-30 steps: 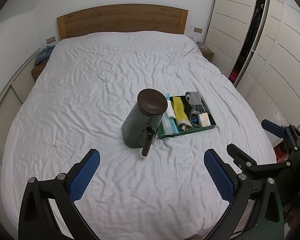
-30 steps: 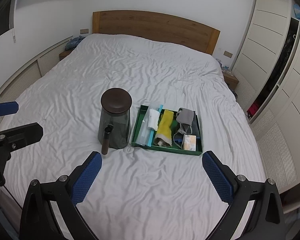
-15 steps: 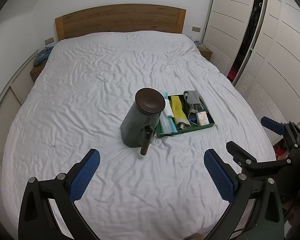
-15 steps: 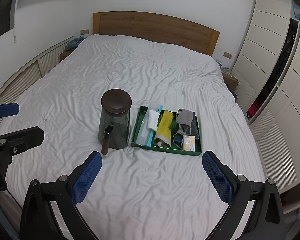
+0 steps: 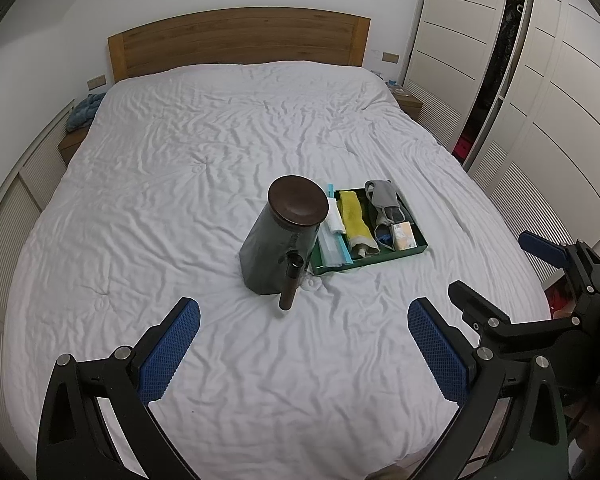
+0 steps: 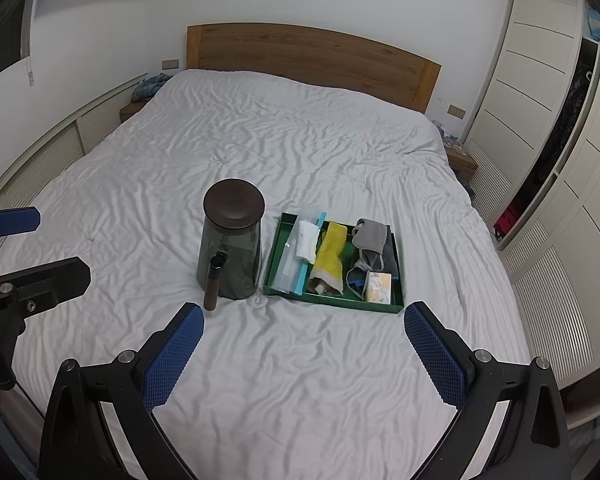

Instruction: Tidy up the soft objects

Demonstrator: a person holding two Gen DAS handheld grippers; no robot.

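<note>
— Any writing to read here?
— None. The small packet [image 6: 378, 288] in the green tray [image 6: 332, 300], lower right of centre, carries a print too blurred to make out.
— And the dark jar [image 5: 284, 240]?
— No label shows on it.

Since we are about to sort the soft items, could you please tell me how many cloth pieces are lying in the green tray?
3 clearly: a white cloth left of centre, a yellow cloth in the middle, and a grey cloth to the right, all in the green tray. More may be hidden underneath.
</note>
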